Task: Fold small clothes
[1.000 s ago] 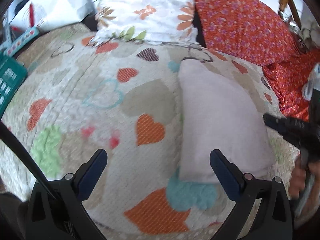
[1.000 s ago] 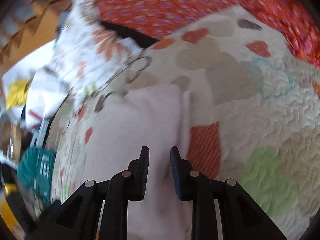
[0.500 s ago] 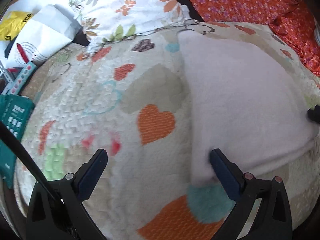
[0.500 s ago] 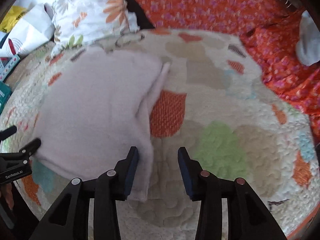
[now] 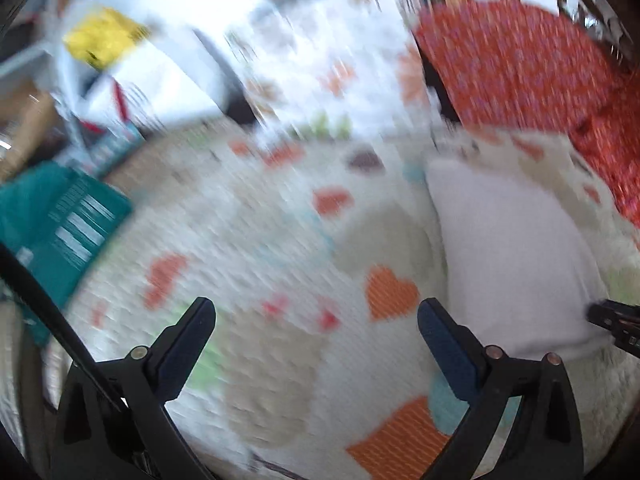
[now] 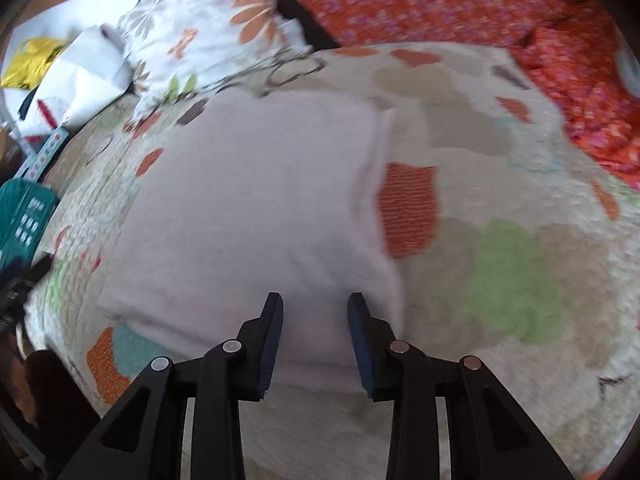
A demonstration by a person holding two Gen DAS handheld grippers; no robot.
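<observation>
Compared with half a second ago, the left wrist view is now heavily motion-blurred and the pale folded garment (image 5: 516,256) occupies less of the frame, sitting at the right side rather than filling the right half; the left gripper (image 5: 316,320) has drawn back and away from it. In the right wrist view the garment (image 6: 256,216) has shifted from the left of the frame to the centre, so the right gripper (image 6: 314,320) now points squarely at the cloth's near edge instead of its right corner. The left gripper is held wide open above the heart-patterned quilt (image 5: 256,248), both fingers over bare quilt, the right-hand one just beside the garment's lower left corner. The right gripper's fingers are parted by a moderate gap, nothing between them, positioned over the lower centre of the garment; contact with the fabric cannot be determined. The right gripper's tip (image 5: 612,320) enters the left view at the right edge, at the garment's border. The garment lies flat on the quilt, below the floral pillow (image 6: 200,36) and the red patterned cloth (image 6: 440,0). A teal basket (image 5: 60,224) appears at the left of the frame.
</observation>
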